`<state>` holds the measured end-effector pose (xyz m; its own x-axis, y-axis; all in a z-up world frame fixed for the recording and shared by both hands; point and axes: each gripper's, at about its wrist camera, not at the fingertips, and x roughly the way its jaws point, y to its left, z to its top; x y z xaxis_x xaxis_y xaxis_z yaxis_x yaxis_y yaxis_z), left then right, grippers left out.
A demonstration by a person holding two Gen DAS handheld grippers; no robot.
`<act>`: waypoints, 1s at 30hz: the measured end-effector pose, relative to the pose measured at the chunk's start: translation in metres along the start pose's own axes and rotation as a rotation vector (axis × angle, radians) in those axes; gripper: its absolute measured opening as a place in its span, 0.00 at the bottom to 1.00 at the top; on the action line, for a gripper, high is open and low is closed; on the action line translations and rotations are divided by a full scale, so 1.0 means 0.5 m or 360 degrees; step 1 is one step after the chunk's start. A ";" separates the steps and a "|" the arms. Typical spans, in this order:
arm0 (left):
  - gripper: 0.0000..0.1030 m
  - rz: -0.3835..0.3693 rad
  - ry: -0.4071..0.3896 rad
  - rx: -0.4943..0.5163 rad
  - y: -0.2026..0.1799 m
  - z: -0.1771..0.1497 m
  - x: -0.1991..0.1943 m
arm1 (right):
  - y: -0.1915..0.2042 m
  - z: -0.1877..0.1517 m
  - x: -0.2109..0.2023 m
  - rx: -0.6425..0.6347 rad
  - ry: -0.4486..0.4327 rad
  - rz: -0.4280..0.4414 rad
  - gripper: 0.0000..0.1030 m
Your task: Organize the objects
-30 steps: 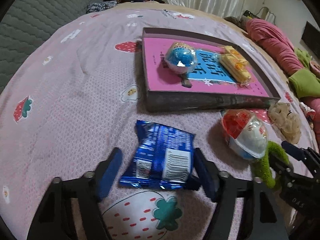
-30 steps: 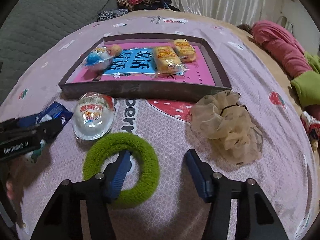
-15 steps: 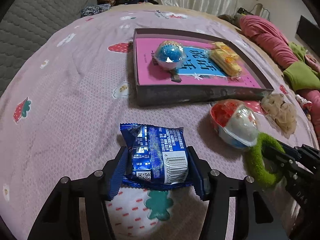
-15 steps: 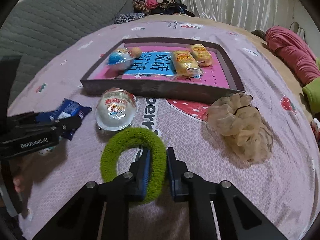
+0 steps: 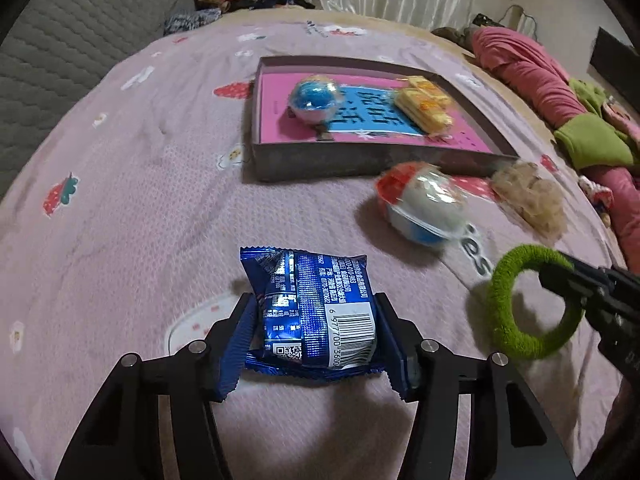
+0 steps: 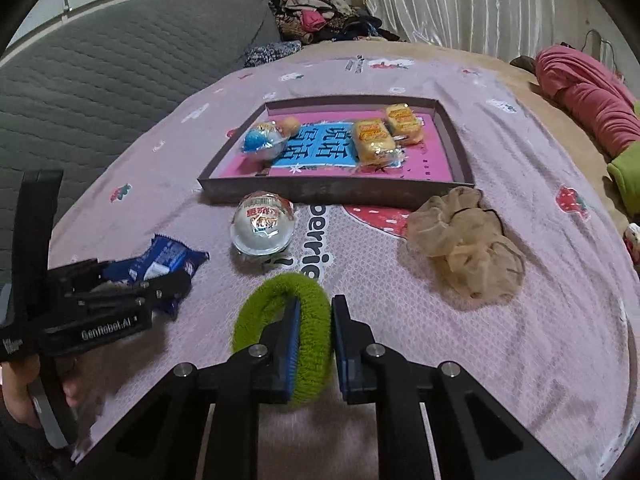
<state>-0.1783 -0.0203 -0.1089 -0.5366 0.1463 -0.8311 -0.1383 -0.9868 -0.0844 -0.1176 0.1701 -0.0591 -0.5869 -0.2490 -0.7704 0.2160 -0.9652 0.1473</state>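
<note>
My left gripper is shut on a blue snack packet and holds it above the pink bedspread; the packet also shows in the right wrist view. My right gripper is shut on a green hair ring, lifted off the bed; the ring also shows in the left wrist view. A shallow box with a pink floor holds a blue-topped ball and two yellow cake packs. A red-and-white wrapped ball lies before the box.
A beige scrunchie lies right of the wrapped ball. A grey quilted headboard stands at the left. Pink and green bedding is piled at the right, and clothes lie at the far end.
My left gripper closed on the blue packet and lifted it. My right gripper closed on the green ring's rim and raised it off the bed.
</note>
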 end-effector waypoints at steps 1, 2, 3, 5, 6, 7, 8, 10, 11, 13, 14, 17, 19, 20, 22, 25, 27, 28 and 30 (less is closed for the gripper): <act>0.58 0.0000 -0.0010 0.0004 -0.007 -0.005 -0.011 | 0.001 -0.002 -0.008 -0.0004 -0.0005 0.0000 0.15; 0.58 -0.0006 -0.0018 0.0002 -0.012 -0.007 -0.019 | 0.002 -0.004 -0.016 -0.0012 -0.0014 -0.0003 0.15; 0.58 -0.0015 -0.0030 0.0009 -0.021 -0.010 -0.033 | 0.003 -0.004 -0.025 -0.0020 -0.0019 -0.0001 0.15; 0.58 -0.0009 -0.0061 0.0017 -0.032 -0.014 -0.053 | 0.008 -0.004 -0.040 -0.0032 -0.0041 -0.0009 0.15; 0.58 -0.0006 -0.0080 0.0027 -0.040 -0.016 -0.068 | 0.011 -0.003 -0.050 -0.0043 -0.0054 -0.0009 0.15; 0.58 -0.0006 -0.0092 0.0028 -0.045 -0.017 -0.078 | 0.014 0.000 -0.062 -0.0049 -0.0074 -0.0011 0.15; 0.58 -0.0004 -0.0103 0.0029 -0.050 -0.017 -0.089 | 0.015 0.002 -0.070 -0.0056 -0.0085 -0.0014 0.15; 0.58 0.0006 -0.0130 0.0030 -0.057 -0.013 -0.114 | 0.023 0.008 -0.092 -0.0076 -0.0111 -0.0016 0.15; 0.58 0.0008 -0.0151 0.0029 -0.060 -0.011 -0.130 | 0.028 0.011 -0.104 -0.0087 -0.0130 -0.0014 0.15; 0.58 0.0019 -0.0185 0.0035 -0.066 -0.003 -0.155 | 0.039 0.018 -0.128 -0.0118 -0.0161 -0.0027 0.15; 0.58 0.0026 -0.0196 0.0033 -0.068 0.002 -0.165 | 0.042 0.021 -0.137 -0.0124 -0.0170 -0.0030 0.15; 0.58 0.0028 -0.0257 0.0028 -0.073 0.016 -0.212 | 0.055 0.033 -0.169 -0.0153 -0.0211 -0.0039 0.15; 0.58 0.0049 -0.0302 0.0042 -0.080 0.023 -0.239 | 0.059 0.041 -0.189 -0.0166 -0.0244 -0.0045 0.15; 0.58 0.0050 -0.0317 0.0044 -0.082 0.024 -0.249 | 0.061 0.045 -0.200 -0.0168 -0.0261 -0.0049 0.15; 0.58 0.0047 -0.0338 0.0050 -0.086 0.030 -0.272 | 0.065 0.053 -0.221 -0.0174 -0.0295 -0.0048 0.15; 0.58 0.0062 -0.0383 0.0053 -0.089 0.039 -0.302 | 0.072 0.063 -0.249 -0.0192 -0.0338 -0.0065 0.15; 0.58 0.0055 -0.0407 0.0051 -0.092 0.048 -0.320 | 0.073 0.073 -0.264 -0.0197 -0.0362 -0.0066 0.15; 0.58 0.0060 -0.0421 0.0051 -0.093 0.051 -0.328 | 0.074 0.079 -0.270 -0.0201 -0.0368 -0.0067 0.15; 0.58 0.0072 -0.0442 0.0070 -0.097 0.059 -0.344 | 0.074 0.087 -0.281 -0.0211 -0.0387 -0.0081 0.15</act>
<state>-0.1038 0.0045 0.0545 -0.7497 0.1216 -0.6505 -0.1417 -0.9897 -0.0217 -0.0612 0.1659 0.0817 -0.7661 -0.2278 -0.6010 0.2724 -0.9620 0.0174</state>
